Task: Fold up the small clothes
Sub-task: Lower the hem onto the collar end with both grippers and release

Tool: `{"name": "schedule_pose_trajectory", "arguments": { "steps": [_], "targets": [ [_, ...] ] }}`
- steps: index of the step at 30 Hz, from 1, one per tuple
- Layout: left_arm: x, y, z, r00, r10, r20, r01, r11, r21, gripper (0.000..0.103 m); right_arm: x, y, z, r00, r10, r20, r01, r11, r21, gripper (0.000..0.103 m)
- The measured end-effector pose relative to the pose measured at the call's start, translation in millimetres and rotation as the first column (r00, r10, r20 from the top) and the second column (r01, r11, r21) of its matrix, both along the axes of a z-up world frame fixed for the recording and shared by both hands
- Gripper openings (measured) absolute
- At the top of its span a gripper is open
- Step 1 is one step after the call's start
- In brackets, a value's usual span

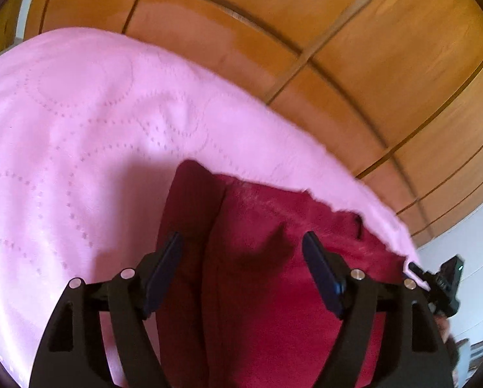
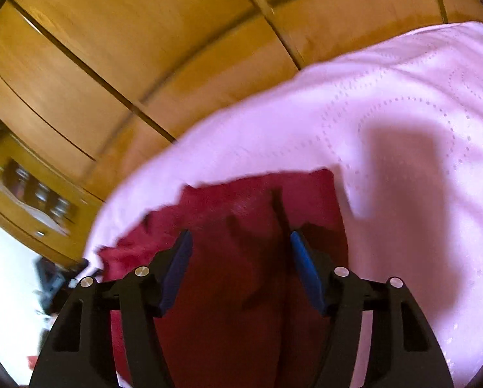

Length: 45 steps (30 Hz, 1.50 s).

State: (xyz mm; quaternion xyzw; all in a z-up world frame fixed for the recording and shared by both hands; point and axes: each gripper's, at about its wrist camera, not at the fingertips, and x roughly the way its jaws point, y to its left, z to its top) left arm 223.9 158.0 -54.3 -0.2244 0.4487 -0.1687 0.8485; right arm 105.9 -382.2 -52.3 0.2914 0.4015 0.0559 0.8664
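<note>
The left wrist view shows 1 dark red garment lying on a pink quilted blanket. The left hand-held gripper hangs over the red cloth with its 2 fingers spread wide and nothing pinched between them. At the right edge of this view a bit of the other gripper peeks in, which the right view does not show of itself.

The right wrist view shows the same red garment on the same pink blanket. The right hand-held gripper is over it, its 2 blue-padded fingers apart and not squeezing the cloth. Only this view shows a wooden shelf with blurry things on it, low on the left.

Both views show wooden wardrobe doors behind the blanket. A fold line runs up the garment in each view.
</note>
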Motion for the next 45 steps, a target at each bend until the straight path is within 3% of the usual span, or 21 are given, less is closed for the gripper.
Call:
{"name": "schedule_pose_trajectory", "arguments": {
  "steps": [2, 4, 6, 9, 15, 17, 20, 28, 38, 40, 42, 43, 45],
  "targets": [
    [2, -3, -5, 1.0, -0.007, -0.028, 0.008, 0.999, 0.031, 0.074, 6, 1, -9, 0.999, -0.007, -0.035, 0.006, 1.0, -0.023, 0.052],
    [3, -7, -4, 0.999, -0.013, -0.032, 0.015, 0.998, 0.065, 0.068, 7, 7, -13, 0.999, -0.011, -0.038, 0.009, 0.999, -0.046, 0.035],
    [3, -13, -3, 0.999, -0.013, -0.033, 0.017, 0.991, 0.134, 0.035, 7, 12, -10, 0.999, 0.002, -0.033, -0.004, 0.997, -0.081, 0.019],
    [1, -15, 1, 0.999, -0.031, -0.04, 0.036, 0.99, 0.136, 0.009, 3, 25, 1, 1.0, 0.017, -0.024, -0.021, 0.986, -0.167, 0.013],
    [-5, -18, 28, 0.998, 0.029, 0.055, -0.038, 0.986, 0.165, 0.006, 2, 32, 33, 1.0, 0.022, 0.02, -0.017, 0.969, -0.245, 0.009],
    [-5, -16, 34, 0.991, 0.088, 0.097, -0.102, 0.983, 0.151, 0.006, 4, 30, 42, 0.997, -0.019, 0.07, 0.037, 0.963, -0.266, 0.008],
    [-2, -18, 27, 0.983, 0.148, 0.112, -0.166, 0.971, 0.17, 0.006, 10, 24, 33, 0.994, -0.077, 0.077, 0.095, 0.959, -0.267, 0.008],
    [9, -26, -6, 0.978, 0.171, 0.121, -0.196, 0.949, 0.248, 0.006, 28, 11, -14, 0.982, -0.185, 0.046, 0.191, 0.948, -0.256, 0.008],
    [14, -23, -24, 0.982, 0.173, 0.077, -0.186, 0.958, 0.217, 0.01, 34, 12, -29, 0.977, -0.21, 0.045, 0.215, 0.947, -0.24, 0.008],
    [12, -22, -20, 0.983, 0.167, 0.078, -0.179, 0.964, 0.198, 0.02, 33, 11, -29, 0.976, -0.212, 0.049, 0.218, 0.948, -0.233, 0.008],
    [2, -26, -5, 0.984, 0.141, 0.11, -0.16, 0.969, 0.186, 0.063, 31, 11, -29, 0.975, -0.217, 0.054, 0.223, 0.948, -0.226, 0.009],
    [-4, -29, 3, 0.979, 0.144, 0.144, -0.171, 0.964, 0.204, 0.069, 31, 11, -29, 0.975, -0.217, 0.056, 0.224, 0.948, -0.227, 0.009],
    [-19, -40, 21, 0.967, 0.137, 0.216, -0.187, 0.954, 0.234, 0.072, 29, 12, -30, 0.974, -0.218, 0.058, 0.225, 0.947, -0.229, 0.009]
  ]
}}
